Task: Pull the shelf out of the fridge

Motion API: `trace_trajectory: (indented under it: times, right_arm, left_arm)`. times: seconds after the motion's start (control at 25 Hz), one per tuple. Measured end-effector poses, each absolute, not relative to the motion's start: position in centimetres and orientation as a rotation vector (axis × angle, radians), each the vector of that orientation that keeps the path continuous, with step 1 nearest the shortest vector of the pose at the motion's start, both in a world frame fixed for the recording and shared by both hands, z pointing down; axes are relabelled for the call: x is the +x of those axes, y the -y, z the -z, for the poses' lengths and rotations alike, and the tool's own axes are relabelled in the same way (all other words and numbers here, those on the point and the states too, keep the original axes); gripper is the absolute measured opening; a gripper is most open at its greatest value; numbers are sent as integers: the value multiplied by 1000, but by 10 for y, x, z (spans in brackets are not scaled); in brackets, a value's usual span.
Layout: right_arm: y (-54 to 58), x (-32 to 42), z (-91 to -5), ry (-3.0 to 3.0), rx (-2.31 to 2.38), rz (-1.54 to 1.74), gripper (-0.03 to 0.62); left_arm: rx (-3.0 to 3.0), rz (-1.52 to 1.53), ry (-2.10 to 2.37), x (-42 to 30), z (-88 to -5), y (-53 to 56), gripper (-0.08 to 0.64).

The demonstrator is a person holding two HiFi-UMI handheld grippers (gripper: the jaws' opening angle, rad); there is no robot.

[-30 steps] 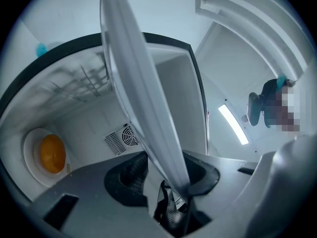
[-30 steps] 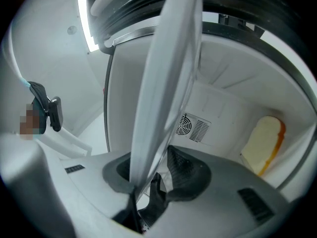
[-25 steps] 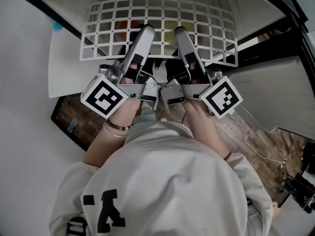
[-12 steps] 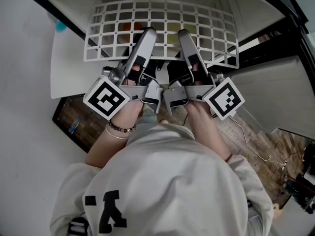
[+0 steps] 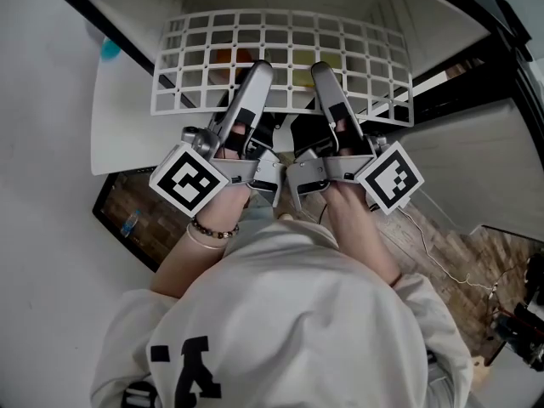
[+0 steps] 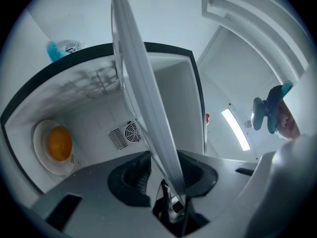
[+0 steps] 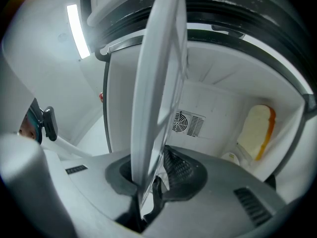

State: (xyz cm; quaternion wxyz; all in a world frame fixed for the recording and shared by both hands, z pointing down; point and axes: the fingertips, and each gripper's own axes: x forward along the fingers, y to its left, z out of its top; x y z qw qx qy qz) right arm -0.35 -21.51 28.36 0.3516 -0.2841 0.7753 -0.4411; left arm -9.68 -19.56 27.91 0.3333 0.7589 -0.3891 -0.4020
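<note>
The white wire shelf point(image 5: 280, 49) lies flat in the open fridge point(image 5: 399, 15), its front edge towards me. My left gripper point(image 5: 257, 73) and right gripper point(image 5: 324, 73) reach side by side over the middle of that edge. In the left gripper view the shelf point(image 6: 138, 93) runs edge-on between the closing jaws of the left gripper point(image 6: 166, 176), with a gap still at the left pad. In the right gripper view the shelf point(image 7: 158, 83) stands between the closing jaws of the right gripper point(image 7: 151, 175), close to both pads.
Below the shelf an orange point(image 6: 59, 144) sits on a white plate point(image 6: 42, 155) at the left, and a pale yellow-edged item point(image 7: 257, 133) at the right. A fan vent point(image 6: 126, 133) marks the back wall. A cable point(image 5: 442, 262) trails over the wooden floor.
In the head view both grippers and the shelf's front edge sit a little lower, and the back wall's vent has come into sight. The grippers keep their place on the shelf.
</note>
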Motion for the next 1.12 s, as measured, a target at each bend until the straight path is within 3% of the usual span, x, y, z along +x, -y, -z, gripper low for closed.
trace_trajectory:
  times: [1.12]
  right_arm:
    - [215,-4,-292,-2011,-739,1163,75]
  left_arm:
    - [1926,1020,1056,-99,-291,196,88]
